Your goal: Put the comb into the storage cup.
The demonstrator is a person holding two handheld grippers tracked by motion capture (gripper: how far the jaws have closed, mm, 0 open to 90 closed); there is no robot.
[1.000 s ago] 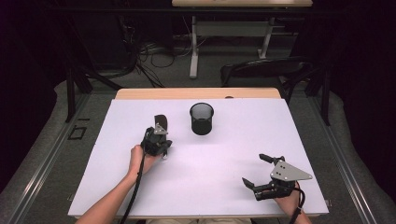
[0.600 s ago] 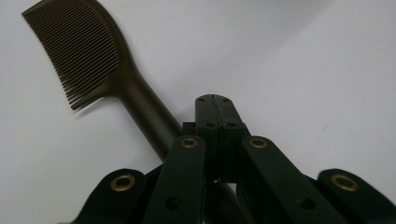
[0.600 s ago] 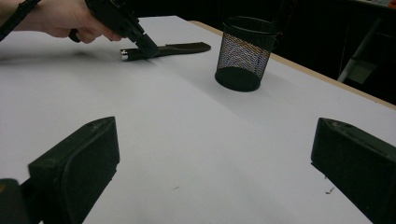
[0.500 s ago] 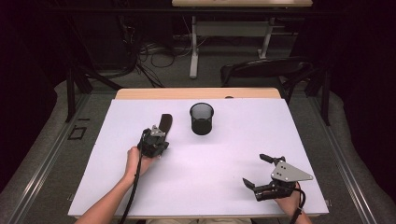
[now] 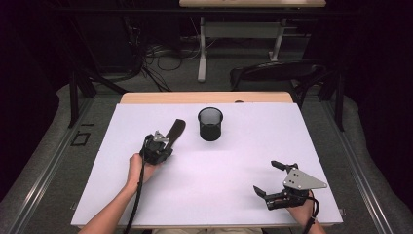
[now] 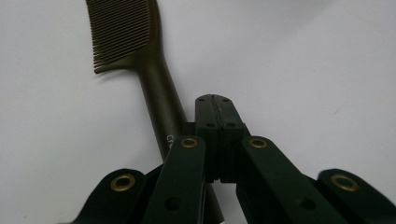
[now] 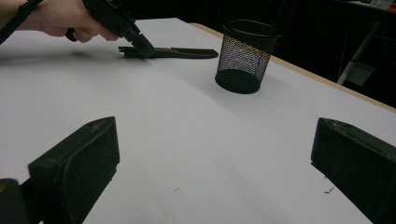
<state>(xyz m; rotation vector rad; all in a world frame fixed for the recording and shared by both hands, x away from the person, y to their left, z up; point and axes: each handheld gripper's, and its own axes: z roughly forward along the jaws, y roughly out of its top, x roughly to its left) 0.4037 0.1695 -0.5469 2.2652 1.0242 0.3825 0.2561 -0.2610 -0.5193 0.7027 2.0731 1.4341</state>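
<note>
Item 1, dark brown plastic comb (image 5: 174,132): handle clenched in the left hand-held gripper (image 5: 161,142), lying on the white worktop (image 5: 234,165) just left of the black mesh cup (image 5: 210,124), judged not yet delivered; right hand-held gripper (image 5: 271,178) released, idle, well apart.

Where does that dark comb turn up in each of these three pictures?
High view: the comb lies left of centre on the white table, beside the left gripper.
Left gripper view: it runs from the upper left down to that gripper's jaws.
Right gripper view: it lies flat at the upper left.
Shared landmark: the black mesh cup, just right of the comb.
</note>
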